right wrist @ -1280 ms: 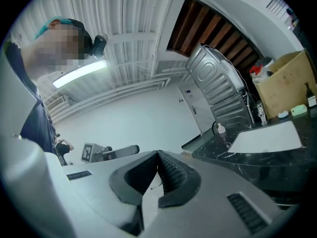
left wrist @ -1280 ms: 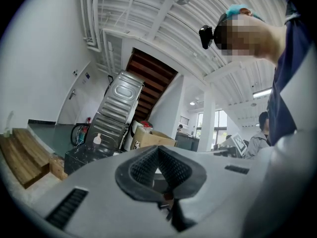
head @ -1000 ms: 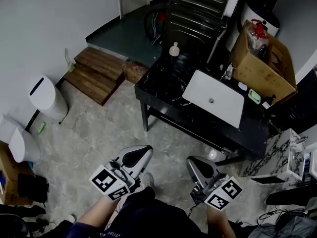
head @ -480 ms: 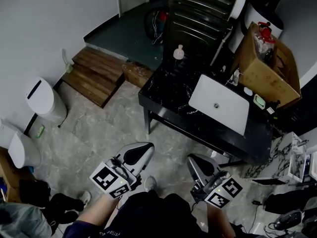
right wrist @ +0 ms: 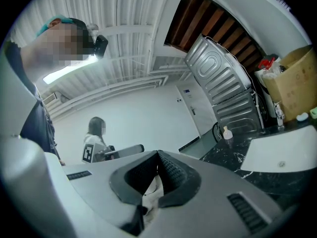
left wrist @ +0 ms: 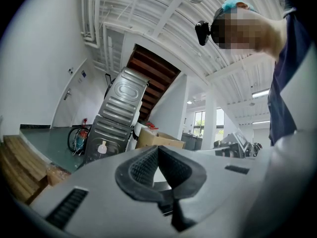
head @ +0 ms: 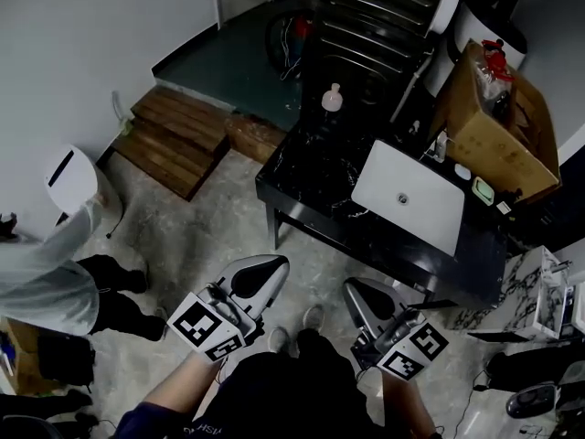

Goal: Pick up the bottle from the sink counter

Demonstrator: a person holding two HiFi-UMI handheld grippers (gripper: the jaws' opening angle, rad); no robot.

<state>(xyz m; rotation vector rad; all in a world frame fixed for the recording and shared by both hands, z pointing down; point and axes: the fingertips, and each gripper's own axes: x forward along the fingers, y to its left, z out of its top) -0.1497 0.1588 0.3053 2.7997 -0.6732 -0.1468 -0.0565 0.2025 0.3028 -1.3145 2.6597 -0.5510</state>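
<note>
a workshop-like storeroom is indicated: around the black sink counter (head: 311,176), a cardboard box (head: 498,126), a leaning metal panel (head: 366,16) and wooden steps (head: 178,135) are seen.

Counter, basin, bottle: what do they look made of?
Counter: black stone, likely marble or a look-alike, polished; white veins and a glossy sheen.
Basin: smooth white, probably ceramic or resin; uniform, no grain.
Bottle: pale, likely plastic, with a narrow top; too small to be sure.
</note>
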